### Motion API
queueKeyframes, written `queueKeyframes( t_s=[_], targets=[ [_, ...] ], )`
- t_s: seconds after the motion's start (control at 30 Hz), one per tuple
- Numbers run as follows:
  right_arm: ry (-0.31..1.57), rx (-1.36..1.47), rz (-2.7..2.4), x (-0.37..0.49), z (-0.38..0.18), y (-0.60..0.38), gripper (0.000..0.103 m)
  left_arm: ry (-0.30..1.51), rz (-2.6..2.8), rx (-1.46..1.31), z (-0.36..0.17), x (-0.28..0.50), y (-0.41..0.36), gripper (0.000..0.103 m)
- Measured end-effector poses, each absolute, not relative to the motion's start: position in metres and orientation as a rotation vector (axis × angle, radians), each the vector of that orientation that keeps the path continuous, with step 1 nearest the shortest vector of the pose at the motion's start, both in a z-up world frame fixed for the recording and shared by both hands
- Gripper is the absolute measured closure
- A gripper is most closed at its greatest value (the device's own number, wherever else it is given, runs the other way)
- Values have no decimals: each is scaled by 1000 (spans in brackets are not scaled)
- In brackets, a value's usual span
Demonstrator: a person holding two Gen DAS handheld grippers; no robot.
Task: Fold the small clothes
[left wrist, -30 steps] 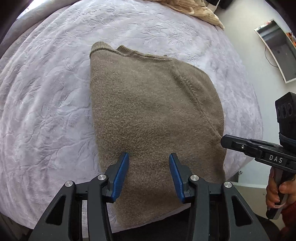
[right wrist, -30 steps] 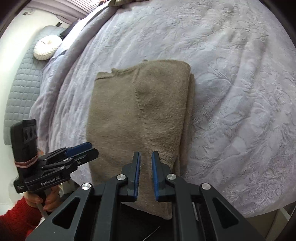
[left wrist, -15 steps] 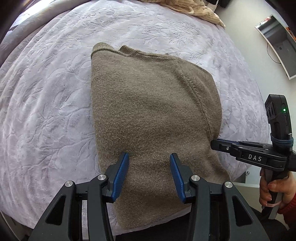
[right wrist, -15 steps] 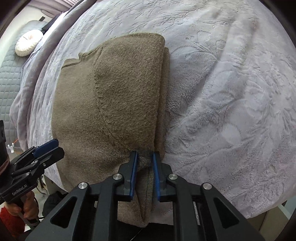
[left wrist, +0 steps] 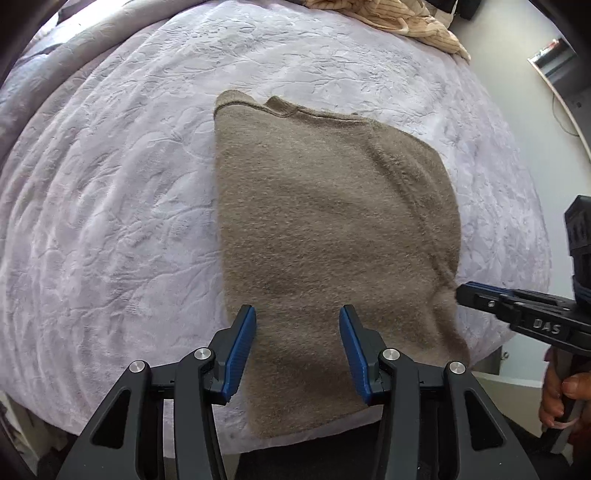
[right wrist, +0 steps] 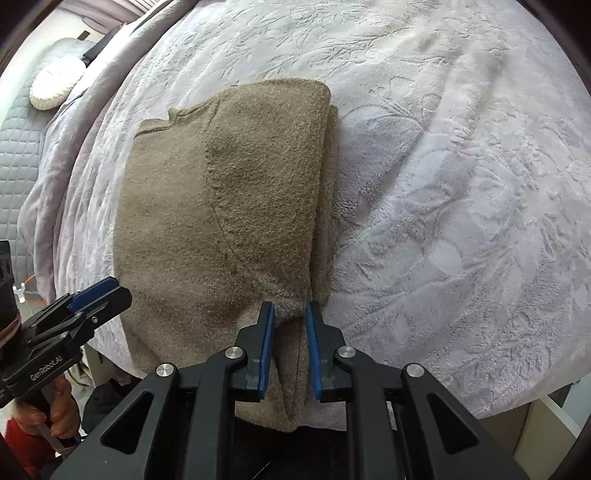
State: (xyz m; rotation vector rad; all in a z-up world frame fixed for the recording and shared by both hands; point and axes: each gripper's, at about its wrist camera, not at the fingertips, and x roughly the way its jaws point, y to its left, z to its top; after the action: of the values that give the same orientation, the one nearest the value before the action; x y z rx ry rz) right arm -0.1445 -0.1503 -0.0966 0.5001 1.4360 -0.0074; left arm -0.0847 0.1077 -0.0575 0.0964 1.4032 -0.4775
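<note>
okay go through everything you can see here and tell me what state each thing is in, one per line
Sweater: partly folded, one side turned over the body, flat on the bed, hem hanging over the edge.
Left gripper: open, above the hem, holding nothing.
Right gripper: narrowly open, fingers either side of the hem's folded edge; grip unclear.
Blanket: spread over the bed.
Beige cloth: crumpled at the far edge.

Bright, even daylight — sharp centre, soft shadows, fisheye bending and dark corners.
</note>
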Motion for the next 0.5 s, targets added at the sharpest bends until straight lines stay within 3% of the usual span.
queueKeyframes(
  t_s=[0.03, 0.07, 0.13, 0.2, 0.27, 0.4, 0.5],
  targets=[
    [1431, 501, -4, -145, -92, -149, 81, 1397, -446, 127, -55, -85, 109, 29],
    [1425, 498, -1, -146, -87, -148, 80, 1382, -421, 142, -51, -86, 111, 23],
    [1418, 491, -1, -144, -80, -145, 75, 1369, -397, 136, -45, -85, 117, 23],
    [1413, 486, -4, -143, -75, -141, 61, 1376, -378, 107, -41, -83, 123, 22],
    [1410, 476, -9, -139, -69, -139, 54, 1384, -353, 86, -38, -81, 128, 0],
    [1399, 434, -19, -130, -60, -129, 28, 1395, -324, 102, -37, -82, 130, 0],
    [1386, 386, -47, -129, -53, -124, 21, 1401, -307, 138, -38, -84, 127, 0]
  ],
)
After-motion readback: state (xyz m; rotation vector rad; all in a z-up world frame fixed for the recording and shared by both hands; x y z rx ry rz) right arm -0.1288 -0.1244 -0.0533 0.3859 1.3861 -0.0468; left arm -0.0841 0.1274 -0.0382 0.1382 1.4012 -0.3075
